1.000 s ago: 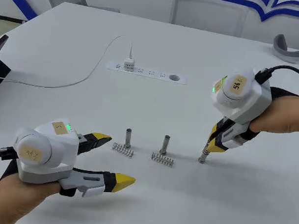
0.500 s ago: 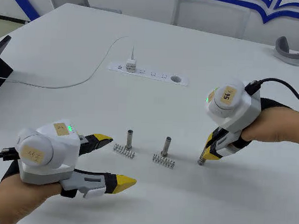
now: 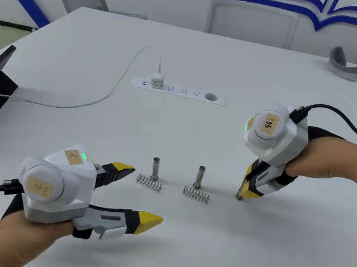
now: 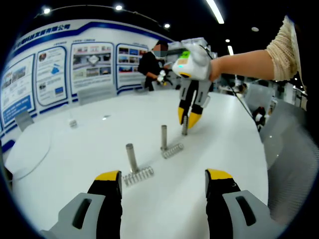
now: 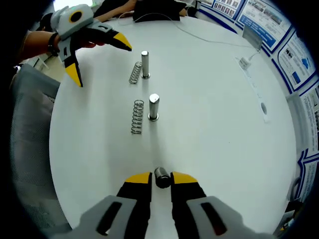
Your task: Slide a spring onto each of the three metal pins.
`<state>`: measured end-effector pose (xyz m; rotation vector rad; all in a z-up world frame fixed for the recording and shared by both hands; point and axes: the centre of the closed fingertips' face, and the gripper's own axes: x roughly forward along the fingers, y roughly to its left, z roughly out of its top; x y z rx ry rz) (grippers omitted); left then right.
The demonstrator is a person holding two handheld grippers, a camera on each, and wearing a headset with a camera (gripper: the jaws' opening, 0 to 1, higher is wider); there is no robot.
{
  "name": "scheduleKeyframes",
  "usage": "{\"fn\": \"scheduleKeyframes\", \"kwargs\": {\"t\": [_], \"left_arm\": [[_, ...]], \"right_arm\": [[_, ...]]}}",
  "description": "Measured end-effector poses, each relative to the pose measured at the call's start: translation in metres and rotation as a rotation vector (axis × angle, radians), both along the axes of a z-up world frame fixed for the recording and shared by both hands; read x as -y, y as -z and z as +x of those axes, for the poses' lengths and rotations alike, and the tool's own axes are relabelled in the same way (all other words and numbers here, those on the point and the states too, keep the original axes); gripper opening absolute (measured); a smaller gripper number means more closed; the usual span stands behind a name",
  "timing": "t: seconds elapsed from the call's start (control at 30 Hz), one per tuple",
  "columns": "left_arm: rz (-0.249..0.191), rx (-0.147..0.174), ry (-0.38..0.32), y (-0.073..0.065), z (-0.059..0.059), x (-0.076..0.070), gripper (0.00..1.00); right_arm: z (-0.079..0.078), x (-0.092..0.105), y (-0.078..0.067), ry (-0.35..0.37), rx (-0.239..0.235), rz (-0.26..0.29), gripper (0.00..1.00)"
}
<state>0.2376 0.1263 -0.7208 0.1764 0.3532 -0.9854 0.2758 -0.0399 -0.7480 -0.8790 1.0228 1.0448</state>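
Note:
Three metal pins stand in a row on the white table. Beside the left pin (image 3: 155, 166) lies a loose spring (image 3: 148, 181), and a second spring (image 3: 196, 194) lies by the middle pin (image 3: 199, 175). My right gripper (image 3: 246, 190) points down, shut on a spring around the right pin (image 3: 240, 192). In the right gripper view the pin's round top (image 5: 162, 177) sits between the yellow tips of the right gripper (image 5: 162, 179). My left gripper (image 3: 136, 192) hovers open to the left of the row, holding nothing. The left gripper view has the left gripper (image 4: 163, 177) facing the nearest pin (image 4: 131, 157).
A white power strip (image 3: 186, 91) with a plug (image 3: 158, 81) and a thin cable lies farther back. A grey curved object (image 3: 345, 60) rests at the back right, and a dark object (image 3: 0, 74) sits at the table's left edge.
My right gripper has sunk lower over the right pin, pushing the spring down it. The left gripper has stayed open in about the same place.

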Motion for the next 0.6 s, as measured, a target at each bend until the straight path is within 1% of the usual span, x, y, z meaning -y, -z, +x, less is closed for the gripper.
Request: {"fn": "scheduleKeyframes", "kwargs": {"t": [0.13,0.27,0.33,0.47,0.6], "left_arm": [[0.0,0.001,0.0,0.0,0.0,0.0,0.69],[0.0,0.002,-0.001,0.0,0.0,0.0,0.69],[0.001,0.002,-0.001,0.0,0.0,0.0,0.69],[-0.002,0.002,0.0,0.0,0.0,0.001,0.69],[-0.004,0.004,0.001,0.0,0.0,0.002,0.69]], "right_arm": [[0.001,0.0,-0.002,-0.001,0.01,0.004,0.18],[0.002,-0.002,-0.009,-0.006,0.029,0.013,0.21],[0.003,-0.004,-0.013,-0.003,0.042,0.024,0.22],[0.001,-0.012,-0.021,-0.014,0.057,0.036,0.22],[-0.001,-0.022,-0.024,-0.029,0.055,0.059,0.22]]}}
